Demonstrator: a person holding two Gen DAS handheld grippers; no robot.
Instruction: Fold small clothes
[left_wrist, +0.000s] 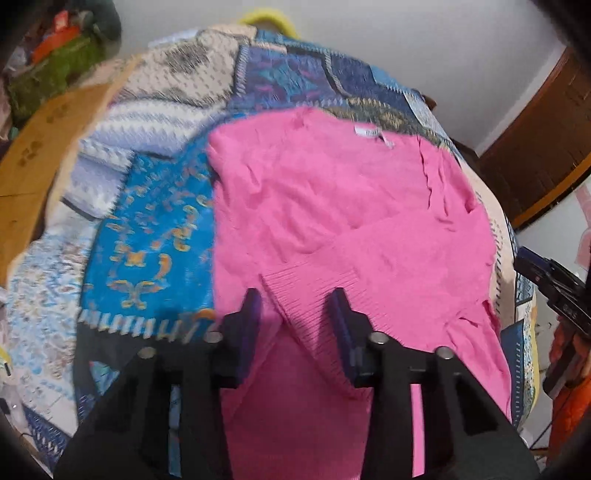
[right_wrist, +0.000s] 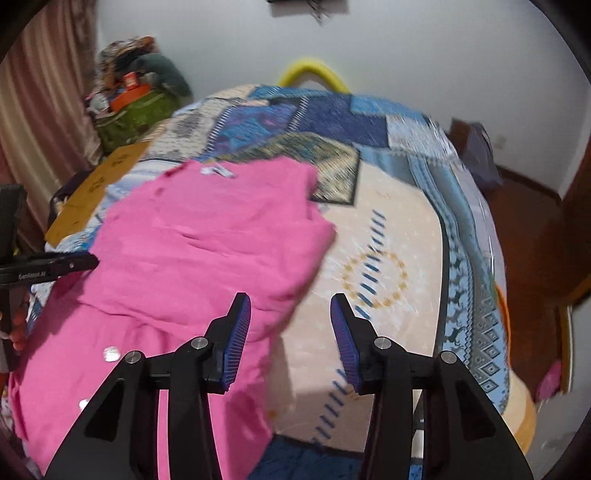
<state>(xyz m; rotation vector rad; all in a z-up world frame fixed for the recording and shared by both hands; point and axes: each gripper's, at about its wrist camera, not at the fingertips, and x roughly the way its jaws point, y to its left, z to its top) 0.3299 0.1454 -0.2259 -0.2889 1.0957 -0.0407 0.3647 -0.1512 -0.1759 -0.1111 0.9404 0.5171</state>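
A pink knitted sweater (left_wrist: 325, 206) lies spread on a patchwork bedspread (left_wrist: 155, 229), with one sleeve folded across its body. My left gripper (left_wrist: 295, 306) is open just above the ribbed cuff (left_wrist: 306, 291) of that sleeve, holding nothing. In the right wrist view the sweater (right_wrist: 207, 251) lies to the left. My right gripper (right_wrist: 290, 306) is open and empty over the sweater's right edge and the cream part of the bedspread (right_wrist: 388, 258). Each gripper shows at the edge of the other's view.
A brown cardboard sheet (right_wrist: 99, 192) lies at the bed's far left edge. A green bag with clutter (right_wrist: 136, 110) stands behind it by a curtain. A yellow curved object (right_wrist: 314, 70) peeks over the far edge. A wooden door frame (left_wrist: 535, 155) is at right.
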